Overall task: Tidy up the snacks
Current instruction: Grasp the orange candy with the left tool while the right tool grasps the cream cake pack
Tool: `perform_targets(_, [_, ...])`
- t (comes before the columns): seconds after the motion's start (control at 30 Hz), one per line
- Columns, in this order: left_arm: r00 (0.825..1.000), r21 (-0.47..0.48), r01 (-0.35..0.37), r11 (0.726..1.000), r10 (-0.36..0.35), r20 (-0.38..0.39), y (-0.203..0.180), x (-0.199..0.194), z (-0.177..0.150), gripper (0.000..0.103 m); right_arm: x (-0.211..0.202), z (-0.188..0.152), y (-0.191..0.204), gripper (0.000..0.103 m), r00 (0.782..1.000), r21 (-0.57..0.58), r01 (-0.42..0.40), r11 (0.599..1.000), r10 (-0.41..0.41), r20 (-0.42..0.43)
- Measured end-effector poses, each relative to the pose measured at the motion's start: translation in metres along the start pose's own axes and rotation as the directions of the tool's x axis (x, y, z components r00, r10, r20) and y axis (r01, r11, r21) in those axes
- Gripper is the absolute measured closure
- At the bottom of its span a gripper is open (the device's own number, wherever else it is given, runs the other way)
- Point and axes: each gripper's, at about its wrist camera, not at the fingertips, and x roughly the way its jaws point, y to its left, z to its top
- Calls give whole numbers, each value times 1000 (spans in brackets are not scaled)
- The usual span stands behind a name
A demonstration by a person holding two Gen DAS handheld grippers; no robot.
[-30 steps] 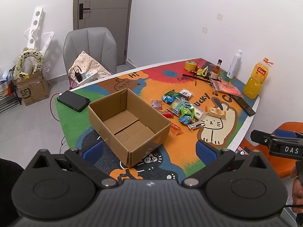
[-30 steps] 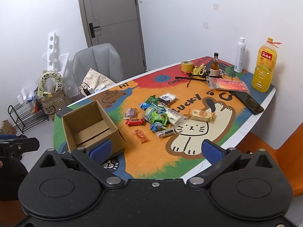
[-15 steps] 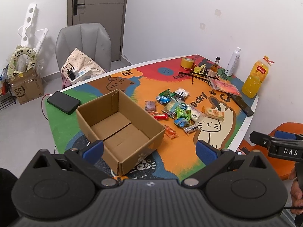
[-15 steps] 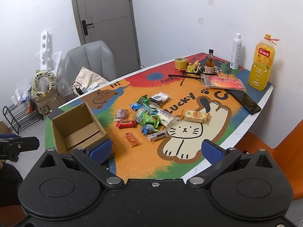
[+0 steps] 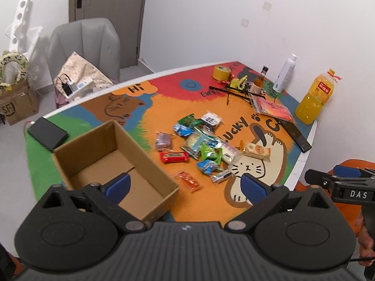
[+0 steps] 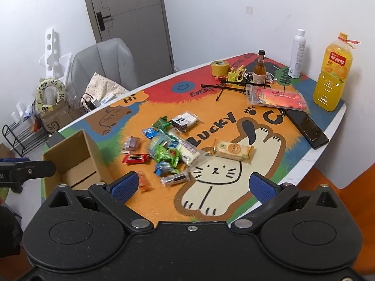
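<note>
An open, empty cardboard box [image 5: 110, 164] stands on the colourful cat mat [image 5: 246, 171]; it also shows in the right wrist view [image 6: 75, 161]. A pile of wrapped snacks [image 5: 201, 145] lies to its right, seen too in the right wrist view [image 6: 168, 147], with a red bar [image 5: 174, 157], an orange packet [image 5: 187, 180] and a biscuit pack [image 6: 233, 150]. My left gripper [image 5: 186, 187] is open and empty above the box's near corner. My right gripper [image 6: 193, 186] is open and empty above the mat's front, short of the snacks.
A juice bottle [image 6: 332, 72], white spray can [image 6: 296, 53], small brown bottle [image 6: 259, 70], tape roll [image 6: 219, 68] and red pouch [image 6: 276, 97] stand at the far side. A black phone [image 6: 307, 128] and a black device [image 5: 48, 134] lie near the edges. A grey chair [image 5: 84, 46] stands behind.
Both grippers have moved forward, closer to the table. The box and snacks look larger and have not moved on the mat.
</note>
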Motion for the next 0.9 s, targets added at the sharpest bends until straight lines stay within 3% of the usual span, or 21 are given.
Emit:
perform_targets(0.13, [999,-6,11,1000,-11,-35,-16,24,11,8,19,12,-18,4,999,-32,-29,999,28,-33])
perform_targets(0.3, [995,-52,12,999,-17,-102,-33,59,22,24,48,28,-41,21,994,-76,-72,995,65,-89])
perform_targets(0.43, [988,-90,1,996,-15,-155,-46,89,29,36,70,40,-58,27,987,-111,-107,988,92,-131])
perform_targets(0.6, [974,-137,-39,990,8,-225,-55,123,36,46,96,54,-77,36,976,-159,-151,976,122,-178])
perform_targets(0.9, [939,-223,-166,961,85,-332,-55,170,37,62,143,67,-102,42,958,-208,-190,960,135,-252])
